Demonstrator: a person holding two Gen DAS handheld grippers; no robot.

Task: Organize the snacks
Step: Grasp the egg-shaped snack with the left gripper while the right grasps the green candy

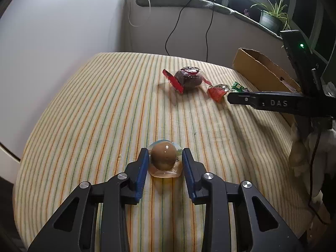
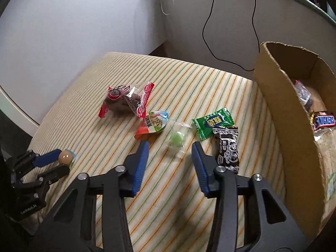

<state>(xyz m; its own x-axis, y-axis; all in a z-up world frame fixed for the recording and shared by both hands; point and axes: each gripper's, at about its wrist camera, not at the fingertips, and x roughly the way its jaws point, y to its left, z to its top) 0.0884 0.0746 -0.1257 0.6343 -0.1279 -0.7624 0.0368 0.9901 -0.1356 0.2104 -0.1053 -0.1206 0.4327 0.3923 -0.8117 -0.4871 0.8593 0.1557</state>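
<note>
Six loose snacks on the striped cloth (image 2: 178,79), one cardboard box (image 2: 279,105) at right holding one Snickers bar (image 2: 323,120) and at least one clear packet. Centre of right wrist view: one dark snack with red ends (image 2: 118,101), one red-white-blue packet (image 2: 153,124), one green candy in clear wrap (image 2: 176,141), one green packet (image 2: 213,122), one black packet (image 2: 227,147). Right gripper (image 2: 170,144) spread, the green candy just ahead, untouched. Lower centre of left wrist view: left gripper (image 1: 165,150) narrowed around one wrapped brown ball (image 1: 163,156), a thin gap at the right pad.
</note>
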